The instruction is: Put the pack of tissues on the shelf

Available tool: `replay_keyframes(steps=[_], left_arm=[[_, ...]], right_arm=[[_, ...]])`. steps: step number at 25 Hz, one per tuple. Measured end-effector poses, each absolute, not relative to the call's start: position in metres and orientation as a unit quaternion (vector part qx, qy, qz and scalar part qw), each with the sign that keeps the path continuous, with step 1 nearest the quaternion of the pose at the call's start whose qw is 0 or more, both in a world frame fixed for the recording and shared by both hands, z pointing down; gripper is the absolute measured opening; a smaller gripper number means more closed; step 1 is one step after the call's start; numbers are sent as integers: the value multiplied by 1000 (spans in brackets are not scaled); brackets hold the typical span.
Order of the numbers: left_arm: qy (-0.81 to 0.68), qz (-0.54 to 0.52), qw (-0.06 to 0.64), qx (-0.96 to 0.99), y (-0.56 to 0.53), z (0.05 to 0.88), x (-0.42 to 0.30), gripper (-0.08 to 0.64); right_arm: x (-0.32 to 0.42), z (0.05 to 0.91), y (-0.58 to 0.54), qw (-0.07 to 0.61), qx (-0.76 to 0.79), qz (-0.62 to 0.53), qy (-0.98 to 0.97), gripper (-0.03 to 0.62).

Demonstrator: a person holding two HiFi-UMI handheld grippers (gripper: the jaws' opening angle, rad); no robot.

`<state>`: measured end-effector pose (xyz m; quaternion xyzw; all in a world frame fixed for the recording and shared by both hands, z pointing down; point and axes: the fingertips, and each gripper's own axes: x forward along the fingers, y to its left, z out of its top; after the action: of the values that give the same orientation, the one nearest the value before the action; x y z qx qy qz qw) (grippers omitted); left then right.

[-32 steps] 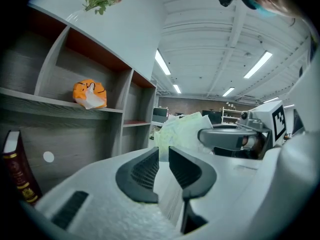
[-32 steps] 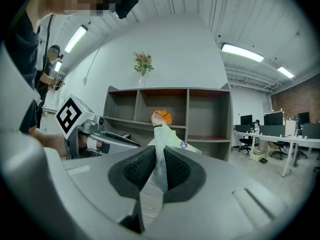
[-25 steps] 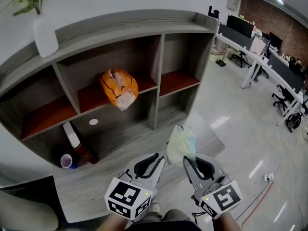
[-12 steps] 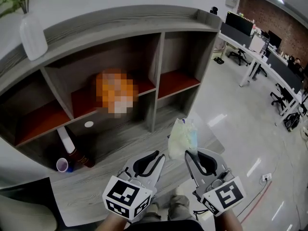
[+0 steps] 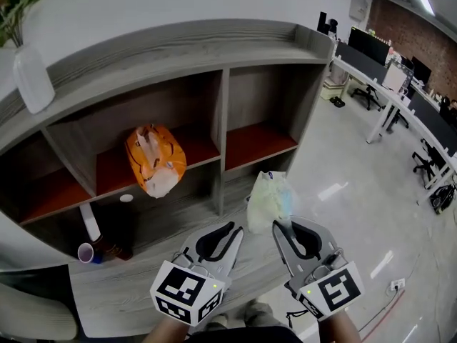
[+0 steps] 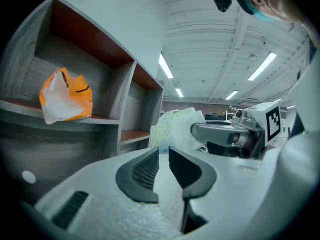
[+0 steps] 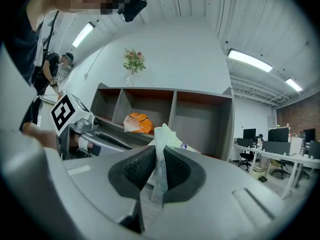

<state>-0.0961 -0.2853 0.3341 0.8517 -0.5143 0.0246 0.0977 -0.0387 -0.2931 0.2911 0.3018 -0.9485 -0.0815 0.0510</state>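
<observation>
one pack of tissues (image 5: pixel 268 200), pale green and white, pinched by a thin edge of its wrapper between the pads of the right gripper (image 5: pixel 279 228); hanging in the air in front of the shelf (image 5: pixel 178 45), before the lower bay at its right end, touching no board. right gripper clenched on that wrapper edge. left gripper (image 5: pixel 236 229) just beside it, jaws a narrow gap apart with nothing between them, the pack lying beyond its tips and off to the right.

two grippers in all, each with one marker cube, side by side at the near edge of the shelf's low grey ledge (image 5: pixel 143 284).

three upper bays in sight, floored in reddish brown, with lower bays beneath. one orange and white plastic bag (image 5: pixel 153 159) at the front edge of the middle upper bay, bulging over the edge. right upper bay bare. one white vase (image 5: pixel 32 77) with green stems on the top board near its left end. one small white disc (image 5: pixel 126 198) on the back wall below the bag. in the lower left corner, one purple cup (image 5: pixel 86 252), one white tube (image 5: pixel 89 222) leaning, and one dark object (image 5: pixel 114 247) too shadowed to name.

between pack and right-hand bays only open air; the orange bag well to the left. white desks (image 5: pixel 400 98) and black chairs (image 5: pixel 428 156) far off on the right, across the glossy floor (image 5: pixel 357 191).
</observation>
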Motion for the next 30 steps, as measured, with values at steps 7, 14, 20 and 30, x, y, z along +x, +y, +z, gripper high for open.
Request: replay_keyframes(steps=[7, 14, 20, 30], left_arm=[[-538, 22, 88, 838, -327, 326, -83, 52], [-560, 22, 83, 824, -357, 322, -75, 52], [-578, 20, 82, 812, -377, 319, -71, 52], [-600, 30, 85, 795, -400, 323, -64, 52]], right_arm=[[-29, 277, -340, 40, 274, -104, -955, 41], [-23, 272, -374, 33, 252, -112, -961, 41], [-20, 267, -397, 26, 233, -119, -965, 40], [-16, 275, -435, 20, 215, -113, -970, 40]])
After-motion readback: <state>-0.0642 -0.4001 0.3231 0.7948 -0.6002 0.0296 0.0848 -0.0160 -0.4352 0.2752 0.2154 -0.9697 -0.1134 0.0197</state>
